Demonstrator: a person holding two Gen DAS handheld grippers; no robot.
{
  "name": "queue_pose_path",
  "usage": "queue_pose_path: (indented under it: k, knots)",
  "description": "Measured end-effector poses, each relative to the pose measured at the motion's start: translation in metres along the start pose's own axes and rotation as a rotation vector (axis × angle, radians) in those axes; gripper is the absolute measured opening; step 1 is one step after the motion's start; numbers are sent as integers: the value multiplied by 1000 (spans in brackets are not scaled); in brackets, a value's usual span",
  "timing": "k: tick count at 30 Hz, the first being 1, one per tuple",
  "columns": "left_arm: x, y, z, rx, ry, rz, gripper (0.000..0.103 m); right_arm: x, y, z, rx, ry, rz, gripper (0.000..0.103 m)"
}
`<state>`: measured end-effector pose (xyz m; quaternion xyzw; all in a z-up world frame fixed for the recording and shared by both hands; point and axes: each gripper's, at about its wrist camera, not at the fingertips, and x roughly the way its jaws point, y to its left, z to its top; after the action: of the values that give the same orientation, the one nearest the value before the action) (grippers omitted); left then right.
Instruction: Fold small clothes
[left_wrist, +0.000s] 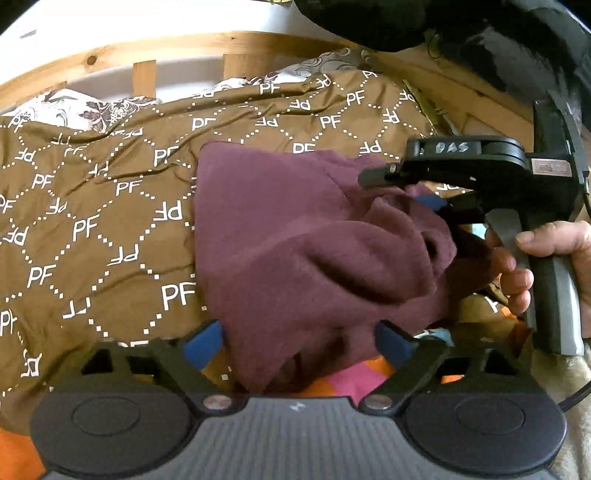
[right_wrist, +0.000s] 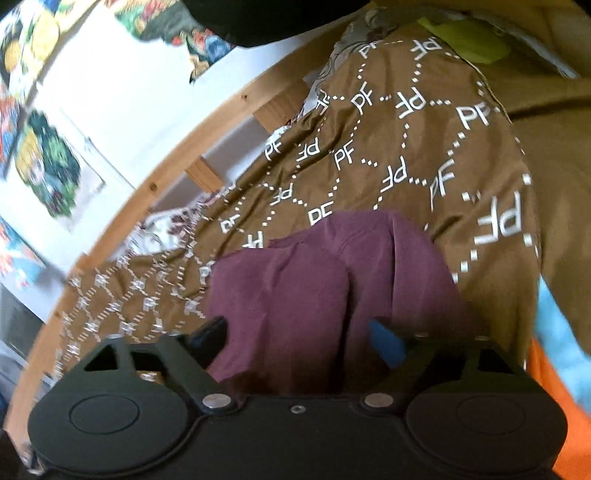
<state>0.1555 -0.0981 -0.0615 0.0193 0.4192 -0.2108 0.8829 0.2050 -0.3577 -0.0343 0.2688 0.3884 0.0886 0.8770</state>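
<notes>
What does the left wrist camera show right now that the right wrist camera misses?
Only the left wrist view shows the right gripper from outside, pinching the maroon garment, and the hand on its handle. Only the right wrist view shows the wall pictures. Both show the garment on the brown PF bedspread and the wooden bed rail.

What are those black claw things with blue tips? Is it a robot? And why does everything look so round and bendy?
No robot: a person holds two hand tools, each with two fingers and a wide-angle camera that bends the view. One picture looks along the left gripper, the other along the right gripper. In the left view you also see the person's right hand on the other tool's handle. A dark purple cloth garment lies on a brown bedspread printed with white PF letters, by a wooden bed rail. The right gripper seems to pinch the garment's bunched edge. The left one's fingers stand apart around cloth.
</notes>
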Motion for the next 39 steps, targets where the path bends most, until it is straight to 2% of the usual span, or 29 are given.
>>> queue_pose_path:
  k: [2,5,8,14,18,23,25,27,29,31,35,37,39]
  knots:
    - [0,-3,-1,18,-15,15,83,4,1,-2,-23,-2,-23,45]
    - [-2,-10,-2,48,-33,32,76,3,4,-5,-53,-12,-36,35]
    - [-3,-13,-1,70,-45,51,66,0,8,-7,-87,-28,-56,32]
    - [-2,-15,-2,80,-43,46,66,-5,12,-8,-108,-25,-94,34]
    - [0,-16,-3,89,-41,52,66,-12,17,-9,-138,-54,-105,34]
    - [-1,-16,-3,90,-39,52,66,-13,22,-10,-163,-52,-88,33]
    - [-1,-16,-3,90,-40,50,66,-9,21,-9,-154,-38,-92,27]
    - [-2,-16,-3,88,-46,47,61,-9,20,-9,-152,-45,-112,19]
    - [-4,-16,-3,91,-60,33,58,-13,20,-9,-159,-73,-128,9]
    - [-8,-19,-1,104,-86,-6,58,-20,22,-8,-176,-118,-137,7]
    - [-10,-35,3,176,-123,-88,59,-42,25,-6,-190,-233,-180,6]
    - [-8,-41,4,191,-125,-112,69,-53,23,-6,-181,-270,-199,6]
    - [-3,-42,3,174,-111,-128,76,-54,17,-5,-160,-262,-225,6]
